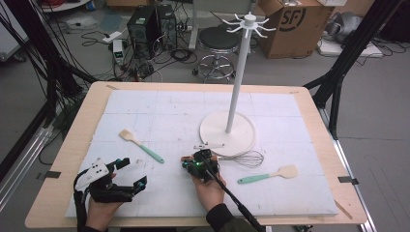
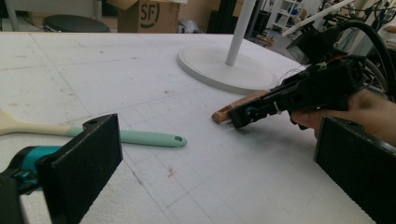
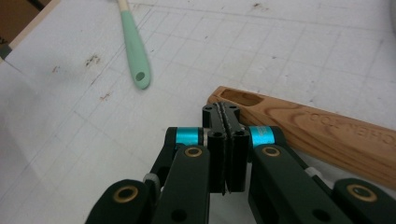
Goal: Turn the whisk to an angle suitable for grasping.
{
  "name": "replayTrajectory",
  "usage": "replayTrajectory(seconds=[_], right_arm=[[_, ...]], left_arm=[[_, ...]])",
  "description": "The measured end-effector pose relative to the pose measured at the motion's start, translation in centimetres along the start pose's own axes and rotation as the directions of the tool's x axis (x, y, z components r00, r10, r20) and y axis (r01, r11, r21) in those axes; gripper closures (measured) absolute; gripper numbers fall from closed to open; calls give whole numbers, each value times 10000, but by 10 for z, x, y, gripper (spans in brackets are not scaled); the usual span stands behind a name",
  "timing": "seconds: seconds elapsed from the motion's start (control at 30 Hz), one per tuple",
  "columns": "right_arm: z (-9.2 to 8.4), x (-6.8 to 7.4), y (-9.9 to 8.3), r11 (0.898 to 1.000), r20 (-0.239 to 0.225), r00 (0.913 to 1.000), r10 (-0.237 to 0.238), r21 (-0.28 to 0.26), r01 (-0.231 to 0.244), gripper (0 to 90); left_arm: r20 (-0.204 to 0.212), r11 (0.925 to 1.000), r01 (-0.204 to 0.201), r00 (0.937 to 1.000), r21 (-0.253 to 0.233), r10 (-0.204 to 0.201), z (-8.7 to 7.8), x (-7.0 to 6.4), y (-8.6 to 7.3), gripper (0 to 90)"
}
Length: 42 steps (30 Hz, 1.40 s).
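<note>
A whisk (image 1: pixel 244 158) with a wooden handle (image 3: pixel 303 128) lies on the white mat in front of the hook stand's round base (image 1: pixel 241 137). My right gripper (image 1: pixel 187 163) is shut with nothing between its jaws. Its tips (image 3: pixel 225 112) rest just beside the handle's holed end, pad faces pressed together. In the left gripper view the same right gripper (image 2: pixel 243 116) points left along the handle end (image 2: pixel 224 113). My left gripper (image 1: pixel 133 173) sits at the near left of the mat, jaws wide open (image 2: pixel 217 163) and empty.
Two spatulas with mint handles lie on the mat, one at the left (image 1: pixel 141 145) and one at the right (image 1: pixel 268 175). The white stand's pole (image 1: pixel 237 87) rises tall at the back centre. The wooden table edge (image 1: pixel 58 183) frames the mat.
</note>
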State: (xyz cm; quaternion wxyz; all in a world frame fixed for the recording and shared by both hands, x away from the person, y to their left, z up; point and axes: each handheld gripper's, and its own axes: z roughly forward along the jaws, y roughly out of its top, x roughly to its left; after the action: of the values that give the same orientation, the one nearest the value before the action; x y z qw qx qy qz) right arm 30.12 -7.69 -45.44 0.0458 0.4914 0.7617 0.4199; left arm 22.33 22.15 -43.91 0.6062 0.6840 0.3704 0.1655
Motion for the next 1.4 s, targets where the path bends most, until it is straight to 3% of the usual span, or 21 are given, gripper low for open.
replayTrajectory(seconds=[0.3, 0.4, 0.5, 0.53, 0.57, 0.7, 0.83, 1.13, 1.4], right_arm=[[-2, -7, 2, 9999, 115, 9999, 86, -139, -84, 900], [-12, -12, 5, 9994, 77, 10000, -13, -358, 15, 899], [-21, -22, 10, 9980, 162, 9995, 258, -574, -248, 899], [-30, -36, 15, 9963, 373, 9982, 477, -735, -449, 899], [-30, -36, 15, 9963, 373, 9982, 477, -735, -449, 899], [-51, -68, 21, 9908, 775, 9913, 1064, -925, -991, 899], [-58, -83, 21, 9897, 1013, 9870, 1250, -828, -1168, 899], [-55, -91, 14, 9945, 1604, 9818, 1015, -428, -958, 899], [-62, -88, 6, 9961, 1604, 9837, 809, -474, -742, 899]], left_arm=[[17, 10000, 28, 10000, -4, -28, 0, 0, 0, 17], [-12, 10000, 19, 10000, -8, -19, 0, 0, 0, 17], [25, 10000, 71, 10000, 10, -71, 0, 0, -1, 17], [32, 10000, 18, 10000, 21, -18, 1, 0, 0, 17], [32, 10000, 18, 10000, 21, -18, 1, 0, 0, 17], [42, 10000, 77, 10000, 24, -77, 1, 0, -1, 17], [75, 9999, 107, 9999, 6, -107, 1, 0, 0, 17], [64, 9999, 132, 9999, -5, -132, 1, 0, -1, 17], [45, 9999, 124, 9999, 7, -124, 1, 0, -1, 17]])
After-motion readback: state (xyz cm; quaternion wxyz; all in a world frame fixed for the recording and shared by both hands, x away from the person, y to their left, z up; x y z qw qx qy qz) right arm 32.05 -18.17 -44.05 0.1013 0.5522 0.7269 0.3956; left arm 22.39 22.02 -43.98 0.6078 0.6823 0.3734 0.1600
